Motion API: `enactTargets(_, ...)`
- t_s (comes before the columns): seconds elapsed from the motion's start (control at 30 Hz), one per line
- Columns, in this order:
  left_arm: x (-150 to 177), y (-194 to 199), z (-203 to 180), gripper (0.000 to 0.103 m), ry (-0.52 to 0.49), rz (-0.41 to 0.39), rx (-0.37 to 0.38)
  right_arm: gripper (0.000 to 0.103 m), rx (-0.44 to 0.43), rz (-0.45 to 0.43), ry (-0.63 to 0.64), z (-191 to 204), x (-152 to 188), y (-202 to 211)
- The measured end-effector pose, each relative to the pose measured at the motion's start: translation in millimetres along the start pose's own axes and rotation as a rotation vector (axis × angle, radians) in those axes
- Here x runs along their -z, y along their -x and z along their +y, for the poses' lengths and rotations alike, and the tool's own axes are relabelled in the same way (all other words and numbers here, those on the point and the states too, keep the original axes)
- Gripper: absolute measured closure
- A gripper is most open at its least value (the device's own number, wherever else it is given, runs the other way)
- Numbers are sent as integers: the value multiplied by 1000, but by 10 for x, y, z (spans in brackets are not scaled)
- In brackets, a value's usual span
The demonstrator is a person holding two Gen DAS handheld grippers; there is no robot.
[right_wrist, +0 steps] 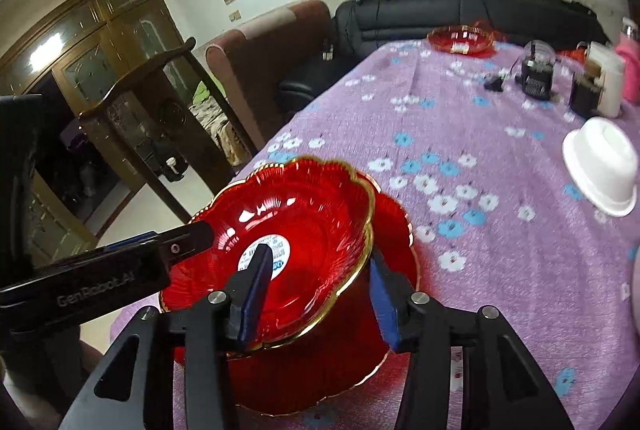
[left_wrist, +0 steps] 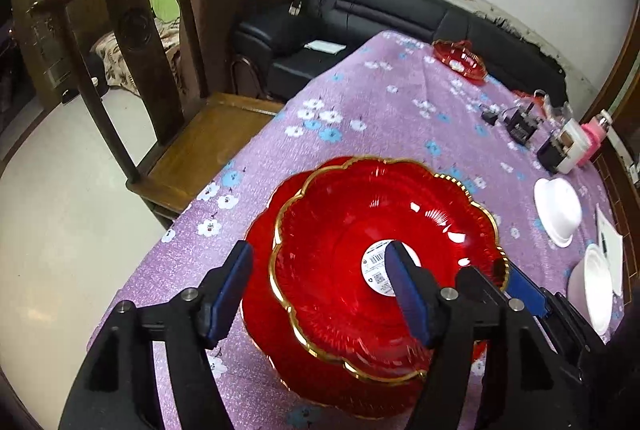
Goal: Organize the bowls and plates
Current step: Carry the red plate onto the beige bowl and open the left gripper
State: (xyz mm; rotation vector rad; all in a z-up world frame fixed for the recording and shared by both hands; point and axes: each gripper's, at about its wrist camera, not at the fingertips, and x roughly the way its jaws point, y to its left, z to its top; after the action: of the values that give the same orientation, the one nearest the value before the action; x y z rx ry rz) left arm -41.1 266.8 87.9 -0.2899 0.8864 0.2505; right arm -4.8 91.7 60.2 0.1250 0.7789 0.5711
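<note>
A red glass bowl (left_wrist: 344,213) with a scalloped gold rim and a white label in its middle sits in a larger red plate (left_wrist: 304,374) on the purple flowered tablecloth (left_wrist: 360,101). My left gripper (left_wrist: 320,254) stands open astride the bowl's left rim, one blue pad outside and one inside, neither pressing. In the right wrist view the same bowl (right_wrist: 312,205) rests on the plate (right_wrist: 320,374). My right gripper (right_wrist: 318,254) is open astride the right rim. The left gripper's finger (right_wrist: 184,242) reaches over the bowl's other side.
A small red dish (left_wrist: 460,59) sits at the table's far end. An upturned white bowl (right_wrist: 600,165) and another white bowl (left_wrist: 596,286) lie to the right, with chargers (left_wrist: 520,125) and a pink bottle (right_wrist: 630,65) beyond. A wooden chair (left_wrist: 192,149) stands by the table's left edge.
</note>
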Motion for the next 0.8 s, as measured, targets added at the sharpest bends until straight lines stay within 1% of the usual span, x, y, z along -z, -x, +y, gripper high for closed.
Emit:
enactTargets(0.13,54,194,78,33,48,-47,29,43,27,-50,9,-6,9,211)
enactTargets(0.23,132,396,49,26,60,-106,48,39,54,-101,6,-48,38,416)
enactTargets(0.3,201,569,-33,19,38,-169,57,39,65,-131,-1,-77,64,558)
enactTargets(0.4,323,848,-242,12,-22,-275,55,38,110,-191,1,-104,129,790)
enactTargets(0.43,380,958,-343,11,-50,-313,68,33,141,-215,9,-115,160,871)
enactTargets(0.47,414,1029,-412,9,-69,-334,76,27,174,-239,16,-120,188,945)
enactTargets(0.5,452,1102,-491,8,-91,-357,83,24,216,-271,20,-143,227,1028)
enactTargets(0.57,526,1254,-661,7,-139,-405,91,15,271,-322,11,-201,286,1159)
enactTargets(0.6,552,1304,-725,7,-157,-421,93,13,297,-345,-2,-256,319,1224)
enactTargets(0.67,609,1370,-878,7,-184,-427,107,12,338,-370,-37,-398,377,1351)
enactTargets(0.73,657,1364,-997,7,-188,-393,145,12,350,-362,-77,-544,407,1453)
enactTargets(0.8,701,1292,-1087,7,-156,-335,189,12,353,-368,-119,-664,453,1544)
